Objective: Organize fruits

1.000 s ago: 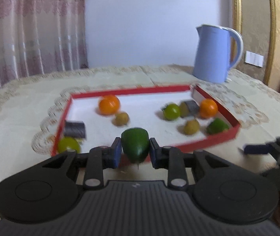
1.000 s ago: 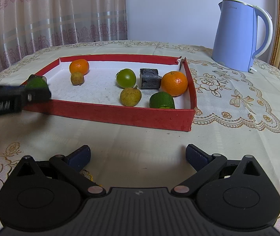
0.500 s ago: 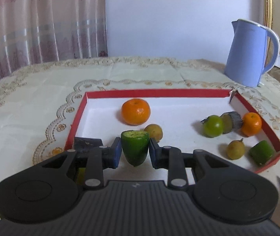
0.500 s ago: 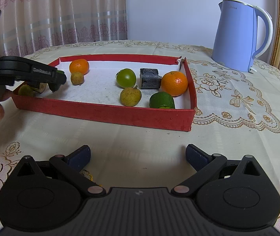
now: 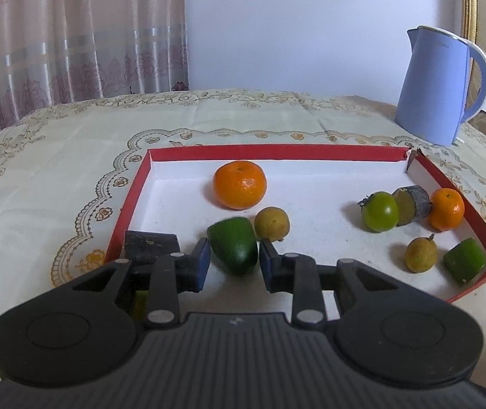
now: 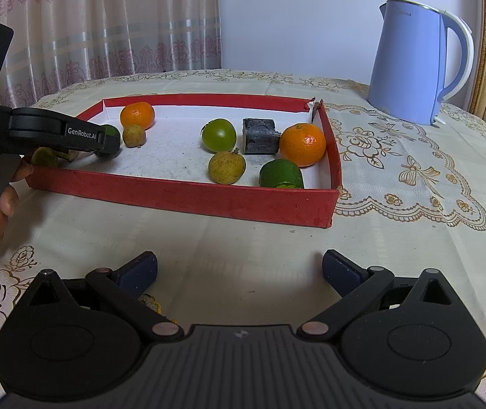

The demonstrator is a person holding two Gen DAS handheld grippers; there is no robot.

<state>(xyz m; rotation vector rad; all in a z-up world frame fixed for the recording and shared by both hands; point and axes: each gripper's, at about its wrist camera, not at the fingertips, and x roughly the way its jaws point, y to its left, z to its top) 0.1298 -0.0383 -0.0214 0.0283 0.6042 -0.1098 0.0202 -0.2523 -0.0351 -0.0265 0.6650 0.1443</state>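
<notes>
My green fruit piece [image 5: 232,247] lies tilted on the red tray's [image 5: 270,152] white floor, touching a brownish-yellow fruit [image 5: 272,224].

Left gripper [image 5: 232,260]: jaws just opening, now over tray's lower left.
Green piece [image 5: 233,248]: loose, tilted between pads.

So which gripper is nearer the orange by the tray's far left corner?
Left. The left gripper is inside the tray, just short of that orange; the right gripper hovers outside the tray's near wall.

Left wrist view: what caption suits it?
Left gripper jaws just opening around a green fruit piece in the red tray.
</notes>
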